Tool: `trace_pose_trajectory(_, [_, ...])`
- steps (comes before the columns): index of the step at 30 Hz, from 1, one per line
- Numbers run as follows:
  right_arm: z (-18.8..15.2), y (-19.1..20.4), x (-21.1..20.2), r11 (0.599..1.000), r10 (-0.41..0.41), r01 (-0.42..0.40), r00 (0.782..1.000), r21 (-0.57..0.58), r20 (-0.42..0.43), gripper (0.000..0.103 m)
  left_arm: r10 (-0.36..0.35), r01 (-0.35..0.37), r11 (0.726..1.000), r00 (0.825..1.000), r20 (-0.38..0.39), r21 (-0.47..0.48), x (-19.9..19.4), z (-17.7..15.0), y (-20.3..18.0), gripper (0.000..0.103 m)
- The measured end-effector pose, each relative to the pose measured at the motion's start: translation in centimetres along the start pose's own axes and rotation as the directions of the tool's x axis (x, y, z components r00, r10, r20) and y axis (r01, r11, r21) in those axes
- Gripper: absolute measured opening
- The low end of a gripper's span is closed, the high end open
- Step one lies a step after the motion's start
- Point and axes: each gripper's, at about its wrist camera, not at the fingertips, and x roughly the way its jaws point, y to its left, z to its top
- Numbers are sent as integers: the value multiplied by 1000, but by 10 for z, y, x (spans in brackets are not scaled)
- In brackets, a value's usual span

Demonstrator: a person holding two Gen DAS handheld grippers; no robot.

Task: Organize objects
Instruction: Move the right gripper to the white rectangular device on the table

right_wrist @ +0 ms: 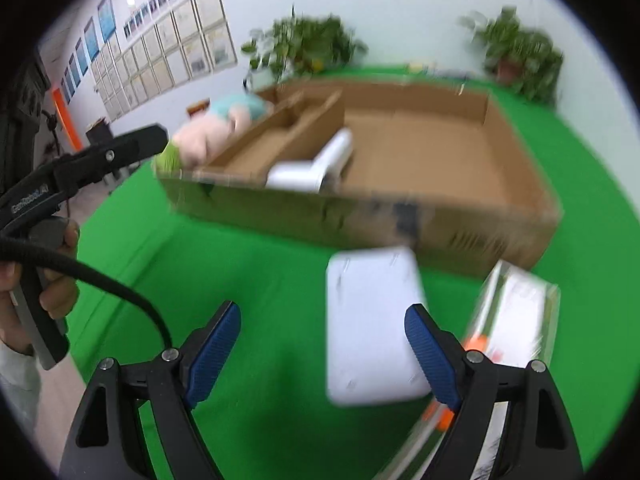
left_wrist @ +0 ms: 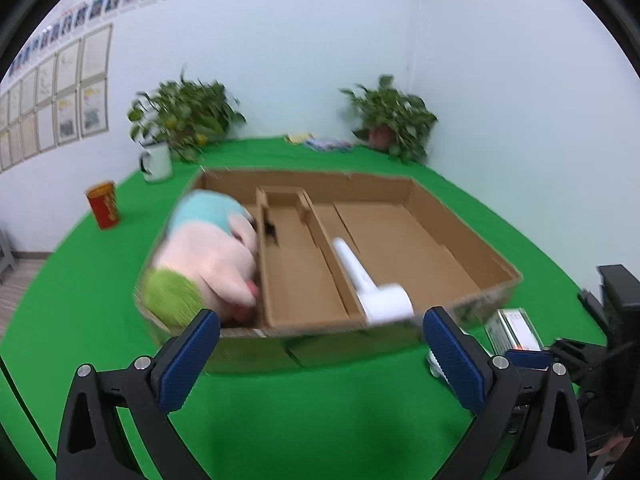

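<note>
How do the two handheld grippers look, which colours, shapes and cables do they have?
The left gripper and the right gripper each have black triangular fingers with silver screws and ribbed blue pads. The left one's black body carries small white lettering and a grey handle; a black sleeved cable curves past it.

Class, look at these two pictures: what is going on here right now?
A person with a gripper in each hand is sorting things into a cardboard box on a green table. A plush toy and a white handheld device already lie inside. Both grippers are open and empty; the right gripper hovers near a white flat box still on the table.
</note>
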Motion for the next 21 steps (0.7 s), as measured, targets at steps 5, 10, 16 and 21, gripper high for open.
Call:
trace_pose_trajectory(5, [-1,-4,14,998,-60,60,998,-21,-18,84,-37,37,999,998,-42,-2,7,-19,-11,102])
trace_pose_trajectory(10, [3,-3,26,987,-144,140,989,-78,-41,80,-41,41,999,997,-59,-12,16,-27,-10,102])
trace_pose_trajectory(16, [-11,15,14,993,-66,60,996,-104,-54,64,-134,131,991,984,-116,-34,20,-33,-6,102])
trace_pose_trajectory(21, [-34,43,8,992,30,-38,997,-117,-70,84,-291,265,953,936,-198,-149,37,-44,2,102])
